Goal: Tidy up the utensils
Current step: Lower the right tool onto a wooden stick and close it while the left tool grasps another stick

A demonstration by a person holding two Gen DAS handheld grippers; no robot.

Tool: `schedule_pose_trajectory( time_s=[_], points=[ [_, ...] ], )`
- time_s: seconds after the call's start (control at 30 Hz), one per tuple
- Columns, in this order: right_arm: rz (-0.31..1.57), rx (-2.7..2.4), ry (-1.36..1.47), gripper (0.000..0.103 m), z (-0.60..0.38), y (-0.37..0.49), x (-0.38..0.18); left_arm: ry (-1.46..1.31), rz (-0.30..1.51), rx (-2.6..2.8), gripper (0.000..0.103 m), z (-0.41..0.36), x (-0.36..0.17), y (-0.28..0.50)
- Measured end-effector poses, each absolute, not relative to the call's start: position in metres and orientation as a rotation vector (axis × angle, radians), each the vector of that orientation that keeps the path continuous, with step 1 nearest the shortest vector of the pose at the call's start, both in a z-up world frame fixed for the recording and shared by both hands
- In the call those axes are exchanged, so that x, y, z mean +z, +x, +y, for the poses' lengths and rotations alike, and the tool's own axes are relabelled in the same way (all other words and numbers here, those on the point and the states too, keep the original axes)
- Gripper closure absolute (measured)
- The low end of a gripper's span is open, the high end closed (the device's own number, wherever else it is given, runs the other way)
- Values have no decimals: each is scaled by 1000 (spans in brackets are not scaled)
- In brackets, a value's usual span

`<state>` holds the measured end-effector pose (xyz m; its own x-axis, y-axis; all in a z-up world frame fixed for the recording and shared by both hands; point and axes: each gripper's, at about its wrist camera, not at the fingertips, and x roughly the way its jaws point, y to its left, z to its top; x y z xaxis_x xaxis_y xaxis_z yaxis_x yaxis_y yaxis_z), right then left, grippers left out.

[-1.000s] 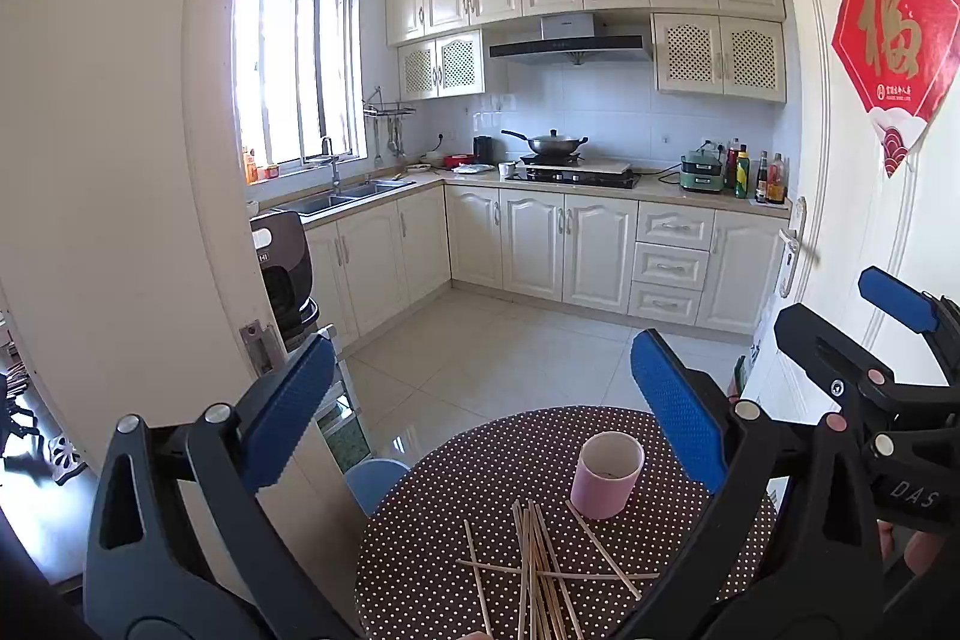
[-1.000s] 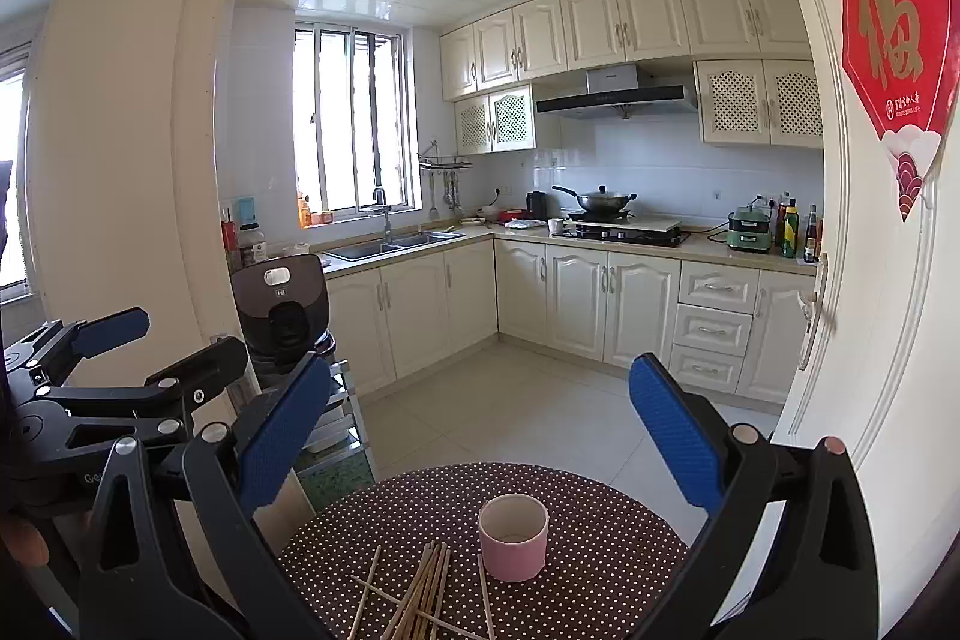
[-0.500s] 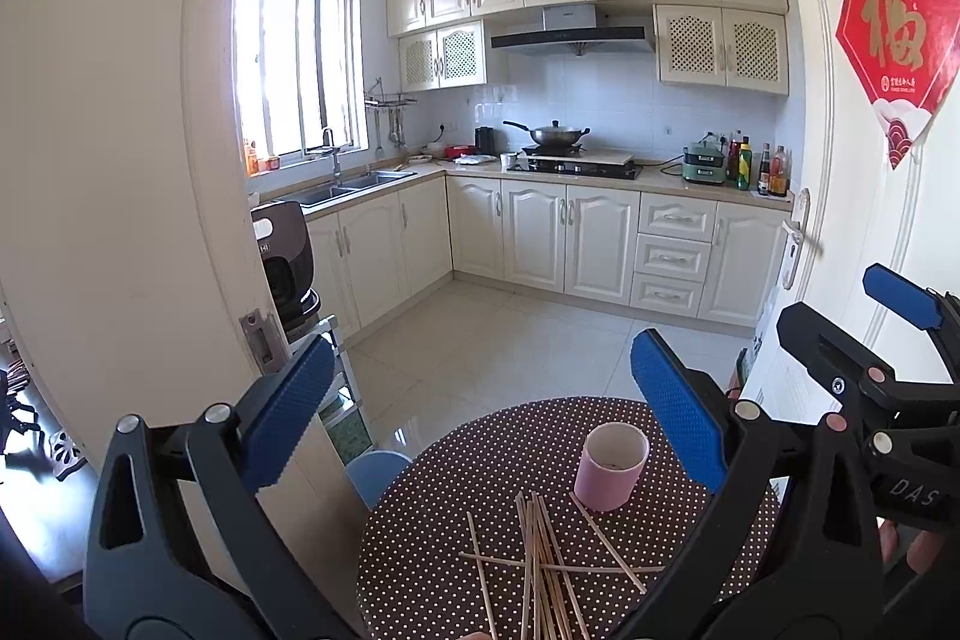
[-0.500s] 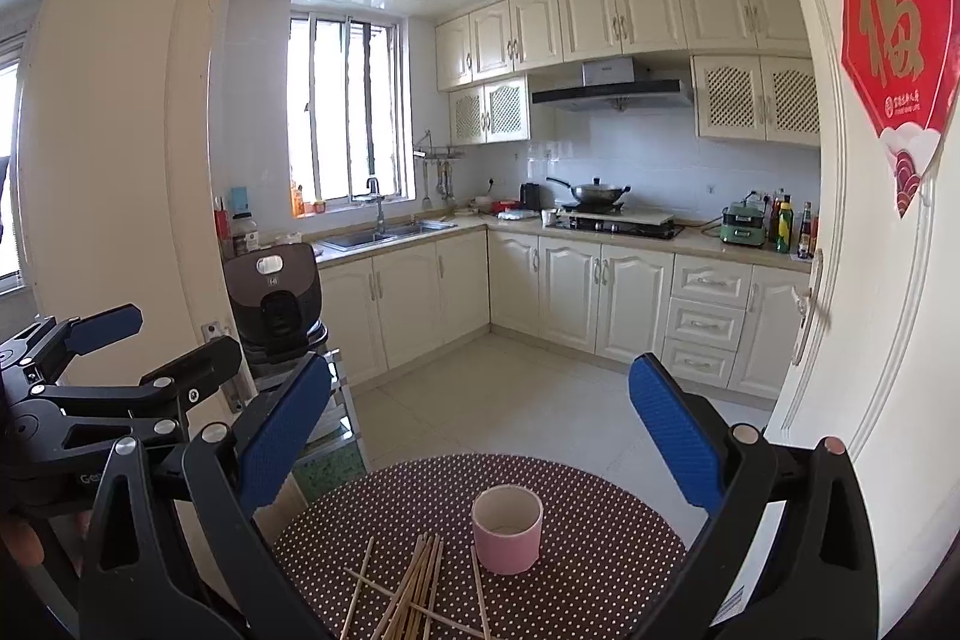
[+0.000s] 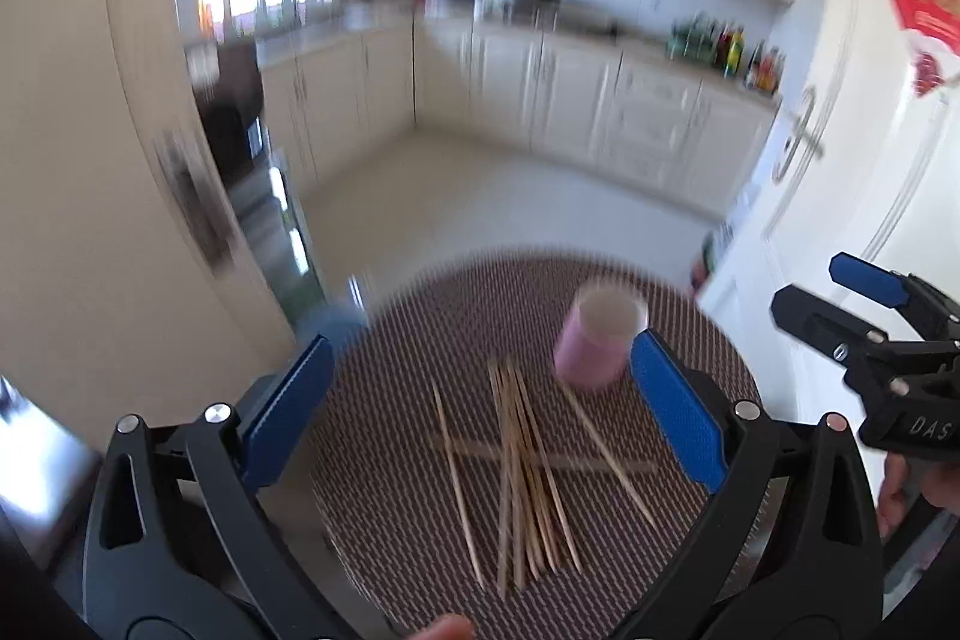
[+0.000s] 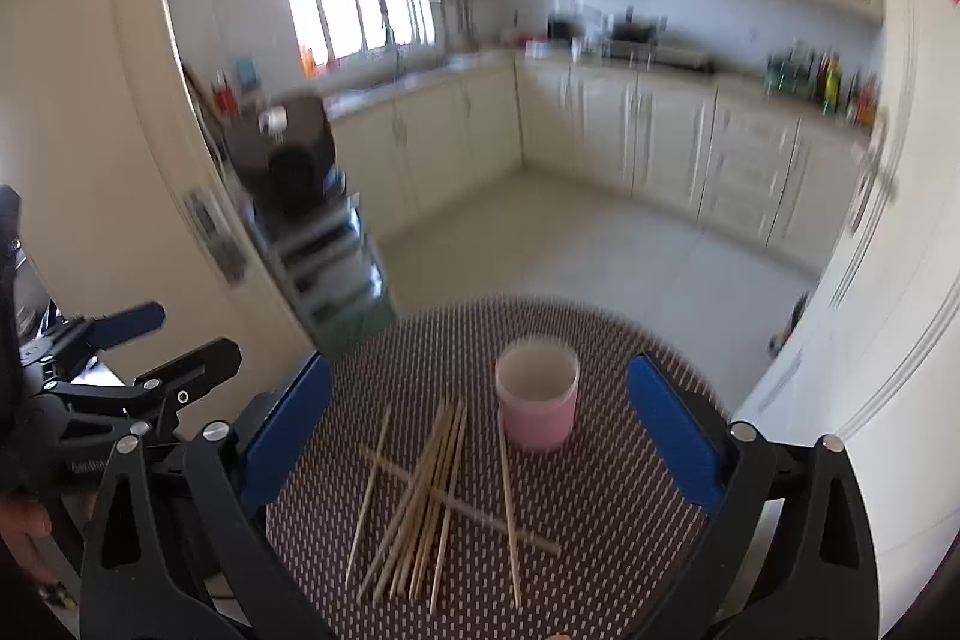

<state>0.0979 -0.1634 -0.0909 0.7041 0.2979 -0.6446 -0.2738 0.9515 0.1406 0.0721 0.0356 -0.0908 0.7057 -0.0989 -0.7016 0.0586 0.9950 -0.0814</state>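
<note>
Several wooden chopsticks (image 5: 522,466) lie scattered in a loose crossed pile on a round dotted brown table (image 5: 420,352). A pink cup (image 5: 600,346) stands upright and empty just behind them. My left gripper (image 5: 486,412) is open and empty, held above the pile. My right gripper (image 6: 480,430) is open and empty too, above the chopsticks (image 6: 432,496) and the cup (image 6: 537,409). Each gripper shows at the edge of the other's view: the right one (image 5: 864,316), the left one (image 6: 156,340). Both views are motion-blurred.
The table (image 6: 606,508) stands in a doorway to a kitchen with cream cabinets (image 6: 660,136). A white door (image 5: 840,196) is at the right, a wall and a dark appliance on a rack (image 6: 294,160) at the left.
Both grippers have tilted down and moved nearer the table, so the chopsticks and cup sit higher and larger in view. Jaws stay open.
</note>
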Motion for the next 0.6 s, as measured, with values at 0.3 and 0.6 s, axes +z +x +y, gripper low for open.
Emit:
schedule_pose_trajectory(
  time_s=[0.3, 0.6],
  points=[
    [1068, 374, 20, 56, -152, 135, -184, -239, 1091, -44, 13, 76, -203, 104],
    [1253, 419, 9, 66, -140, 165, -255, -249, 1236, -28, 31, 66, -263, 126]
  ],
)
